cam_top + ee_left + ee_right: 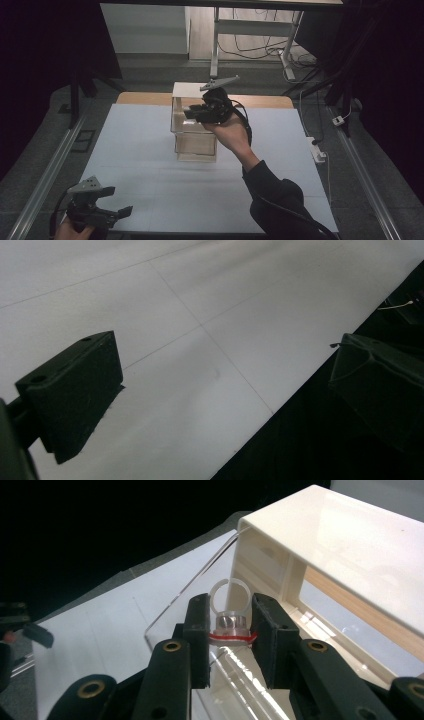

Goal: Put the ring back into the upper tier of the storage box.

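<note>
1. High view: the right gripper [192,112] is held up against the upper part of a clear, cream-topped case [186,91] that stands on the white table [130,150].
2. Right gripper view: its jaws are clenched on a small metal cylinder [230,623] with a red band and a white ring on top — the piece sits between the pads, just in front of the case's open side [260,580].
3. The left gripper [120,211] rests low at the table's near left corner — jaws spread apart, nothing between them, well apart from the case.
</note>
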Action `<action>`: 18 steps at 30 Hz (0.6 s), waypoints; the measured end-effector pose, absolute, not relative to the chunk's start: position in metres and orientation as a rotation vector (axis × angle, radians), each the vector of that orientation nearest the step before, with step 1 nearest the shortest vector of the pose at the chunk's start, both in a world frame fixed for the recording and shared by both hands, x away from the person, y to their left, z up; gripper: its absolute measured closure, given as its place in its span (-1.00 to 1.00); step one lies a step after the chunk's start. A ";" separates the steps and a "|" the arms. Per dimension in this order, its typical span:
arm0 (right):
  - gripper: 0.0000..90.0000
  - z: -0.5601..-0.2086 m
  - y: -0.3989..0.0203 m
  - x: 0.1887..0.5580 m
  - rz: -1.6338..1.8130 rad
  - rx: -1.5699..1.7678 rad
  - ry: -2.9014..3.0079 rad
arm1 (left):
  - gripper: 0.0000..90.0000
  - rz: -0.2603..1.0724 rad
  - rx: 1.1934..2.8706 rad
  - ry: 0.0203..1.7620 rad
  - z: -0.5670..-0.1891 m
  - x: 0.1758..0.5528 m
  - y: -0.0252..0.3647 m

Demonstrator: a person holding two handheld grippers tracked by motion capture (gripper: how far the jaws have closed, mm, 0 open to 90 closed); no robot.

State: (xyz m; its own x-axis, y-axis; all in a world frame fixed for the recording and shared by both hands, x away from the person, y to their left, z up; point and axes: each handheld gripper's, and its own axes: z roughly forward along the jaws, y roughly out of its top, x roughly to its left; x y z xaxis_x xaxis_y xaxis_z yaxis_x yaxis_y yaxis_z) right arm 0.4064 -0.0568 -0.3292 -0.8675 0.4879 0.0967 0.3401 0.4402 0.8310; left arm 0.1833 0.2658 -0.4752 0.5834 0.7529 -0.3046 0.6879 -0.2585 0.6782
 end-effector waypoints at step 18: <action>0.53 -0.333 -0.028 0.425 1.284 0.798 2.514 | -0.99 0.093 2.000 1.147 -0.475 0.184 0.266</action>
